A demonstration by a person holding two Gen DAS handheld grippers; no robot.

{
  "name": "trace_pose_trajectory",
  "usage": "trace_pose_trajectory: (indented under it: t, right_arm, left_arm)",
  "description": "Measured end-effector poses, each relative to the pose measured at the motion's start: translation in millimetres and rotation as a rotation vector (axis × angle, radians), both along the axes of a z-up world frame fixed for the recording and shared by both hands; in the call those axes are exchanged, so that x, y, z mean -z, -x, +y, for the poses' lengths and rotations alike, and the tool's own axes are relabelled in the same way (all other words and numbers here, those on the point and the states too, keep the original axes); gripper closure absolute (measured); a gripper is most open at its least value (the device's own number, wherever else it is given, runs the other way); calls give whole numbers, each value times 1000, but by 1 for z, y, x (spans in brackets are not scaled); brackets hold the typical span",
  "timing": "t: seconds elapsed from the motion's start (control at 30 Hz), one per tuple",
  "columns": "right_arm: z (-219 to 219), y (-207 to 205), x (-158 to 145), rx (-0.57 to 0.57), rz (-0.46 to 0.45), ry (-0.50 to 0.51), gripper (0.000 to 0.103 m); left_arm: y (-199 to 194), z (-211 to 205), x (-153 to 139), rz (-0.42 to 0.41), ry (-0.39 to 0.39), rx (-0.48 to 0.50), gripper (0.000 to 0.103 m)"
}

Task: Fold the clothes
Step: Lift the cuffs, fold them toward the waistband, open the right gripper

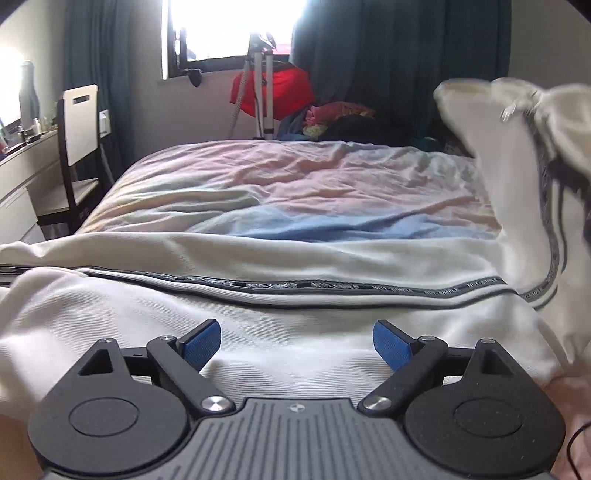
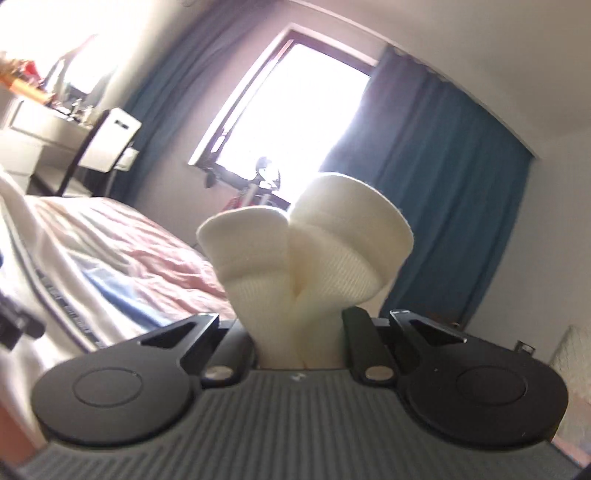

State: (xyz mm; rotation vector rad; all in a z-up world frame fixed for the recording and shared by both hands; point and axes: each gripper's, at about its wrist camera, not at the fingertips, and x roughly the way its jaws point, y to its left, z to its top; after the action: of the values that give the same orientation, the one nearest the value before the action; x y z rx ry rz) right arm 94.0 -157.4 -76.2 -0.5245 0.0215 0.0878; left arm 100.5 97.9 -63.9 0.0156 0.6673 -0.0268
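One white garment w/ a dark lettered stripe lies spread across the near part of the bed, and we use it as our landmark. Its right end is lifted off the bed, blurred, rising at the right edge of the left-wrist view. We see our right tool clamped on a bunched fold of that white fabric, which bulges up between the black jaws; the view is tilted. Our left tool hovers just above the garment's near part, blue pads spread wide w/ nothing between them. Beyond the garment the pink-and-blue bedsheet is crumpled. Past the bed's far edge stand a tripod, a bright window and teal curtains. Left of the garment, beside the bed, a chair.
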Motion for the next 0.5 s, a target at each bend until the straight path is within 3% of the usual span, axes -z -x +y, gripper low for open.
trace_pose_trajectory:
  t: [0.17, 0.27, 0.4, 0.5]
  right_arm:
    - [61, 13, 55, -138, 206, 174, 92]
    - [82, 27, 84, -165, 264, 301, 92]
    - [81, 33, 56, -122, 231, 197, 92]
    - [85, 34, 41, -110, 254, 100, 92]
  left_arm:
    - [19, 50, -24, -70, 107, -81, 10]
    - [21, 72, -31, -91, 186, -137, 9]
    - [20, 88, -29, -74, 283, -176, 9]
    - [16, 88, -24, -56, 300, -173, 9]
